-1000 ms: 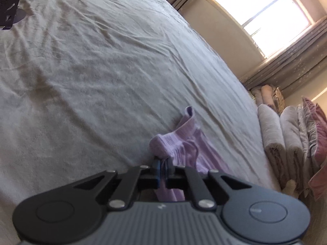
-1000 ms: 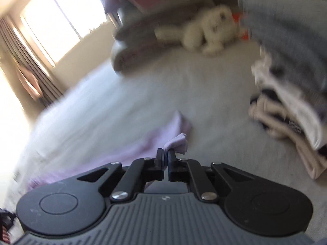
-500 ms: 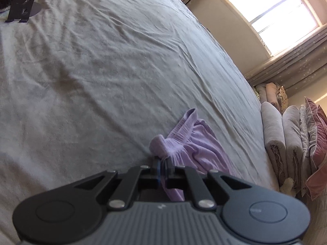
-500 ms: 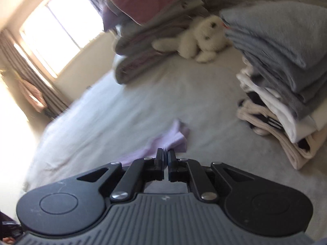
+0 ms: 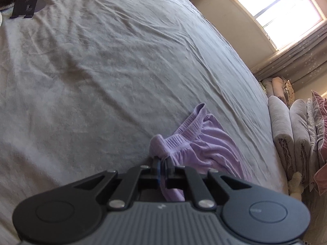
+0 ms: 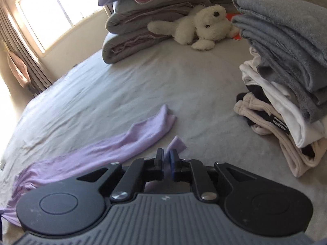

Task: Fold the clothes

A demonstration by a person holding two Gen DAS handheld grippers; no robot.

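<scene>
lilac garment laid out on the bed, one end being let go

a pair of soft lilac knit trousers [image 6: 114, 145] lies stretched across a wrinkled grey bed [image 5: 114, 65], not yet folded. the left tongs [image 5: 161, 163] are clamped together on the ribbed, gathered waistband [image 5: 184, 136], which bunches up against them. at the far end of the trousers, the right tongs [image 6: 166, 159] have just been opening; a small lilac corner of a leg [image 6: 177, 143] sits in the narrow gap, and the pads no longer seem to press on it. the second leg lies flat beside that corner, long and smooth.

beyond the trousers' leg ends, a stack of folded clothes [image 6: 286, 77] rises: thick grey fleece on top, white and beige layers beneath. that suggests earlier pieces are done. this piece looks only spread out, so every fold is left.

further past the trousers sit rolled quilts [image 6: 130, 38] and a fluffy white toy rabbit [image 6: 200, 26].
</scene>
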